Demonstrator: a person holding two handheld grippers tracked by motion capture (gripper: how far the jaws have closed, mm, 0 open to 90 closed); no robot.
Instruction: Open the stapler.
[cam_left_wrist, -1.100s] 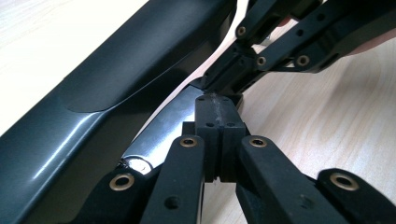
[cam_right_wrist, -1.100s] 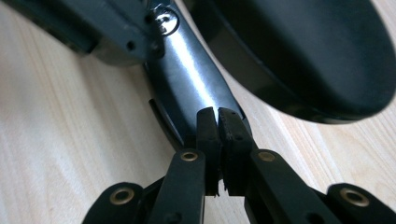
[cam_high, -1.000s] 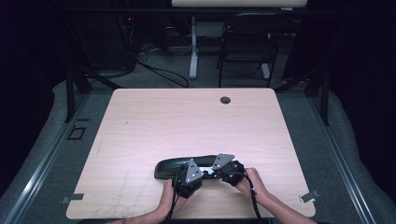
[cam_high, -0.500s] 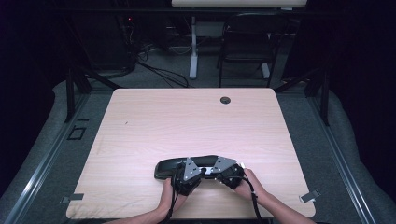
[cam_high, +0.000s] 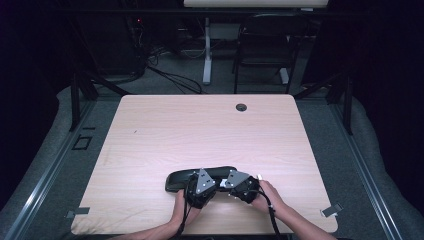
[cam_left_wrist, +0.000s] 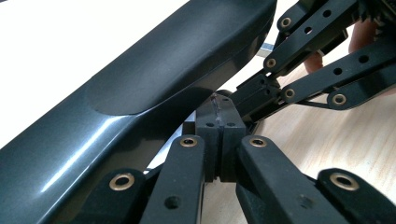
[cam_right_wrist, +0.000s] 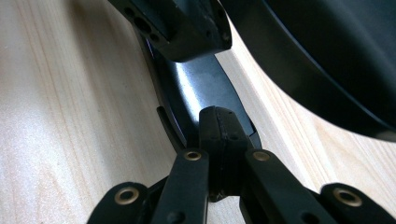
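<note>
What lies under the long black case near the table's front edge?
The black case rests on the wooden table. A thin dark flat piece lies by its near side, where the left gripper and right gripper meet, both shut. Whether anything sits beneath the case is hidden.

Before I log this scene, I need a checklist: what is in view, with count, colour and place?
Case: one, glossy black, long and narrow, near edge of the table, beside both grippers.
Table: one, light wood.
Hole: one, dark, at the table's far edge.
Chair: one, dark, on the floor beyond the table.
Cables: several, black, on the floor beyond the table.
Left gripper: one, black, jaws shut, at the case.
Right gripper: one, black, jaws shut, at the case.
Hands: two, near edge, holding the grippers.
</note>
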